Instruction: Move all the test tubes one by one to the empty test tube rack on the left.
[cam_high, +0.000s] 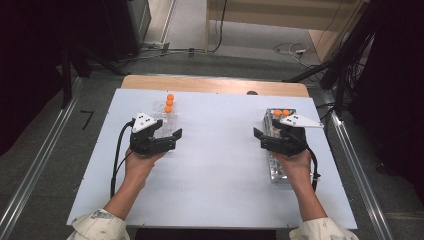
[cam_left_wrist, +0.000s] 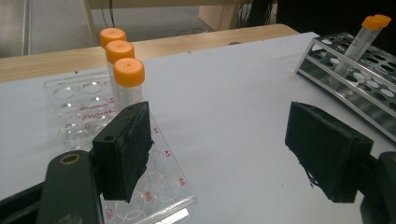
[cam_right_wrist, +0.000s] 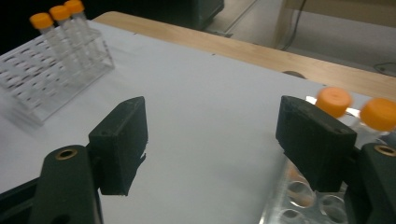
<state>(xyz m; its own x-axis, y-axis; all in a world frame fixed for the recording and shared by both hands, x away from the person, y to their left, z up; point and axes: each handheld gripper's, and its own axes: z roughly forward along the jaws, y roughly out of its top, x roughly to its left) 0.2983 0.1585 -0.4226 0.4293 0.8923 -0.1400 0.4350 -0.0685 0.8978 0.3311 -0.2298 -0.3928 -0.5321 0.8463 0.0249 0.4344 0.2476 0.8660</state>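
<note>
White sheeting covers the surface (cam_high: 220, 165), with a wooden edge at the far side and dark floor around it. Left gripper (cam_high: 170, 139): fingers (cam_left_wrist: 123, 151) spread wide, nothing between them, beside a clear plastic rack (cam_left_wrist: 84, 109) without touching it. Three orange-capped tubes (cam_left_wrist: 123, 86) stand upright in a row in that rack, at its far end. Right gripper (cam_high: 264, 141): fingers (cam_right_wrist: 119, 144) likewise wide apart and empty, above the near part of a second clear rack (cam_high: 278, 172) on the right of the surface. Two orange-capped tubes (cam_high: 281, 113) stand at that rack's far end; in the right gripper view they are blurred and partly hidden behind one finger. Red lettering marks the left rack's wells: A4, A5, A6, B6 and C6 can be read in the left gripper view; further red writing behind the tubes is too faint to read. Tube labels are illegible.
</note>
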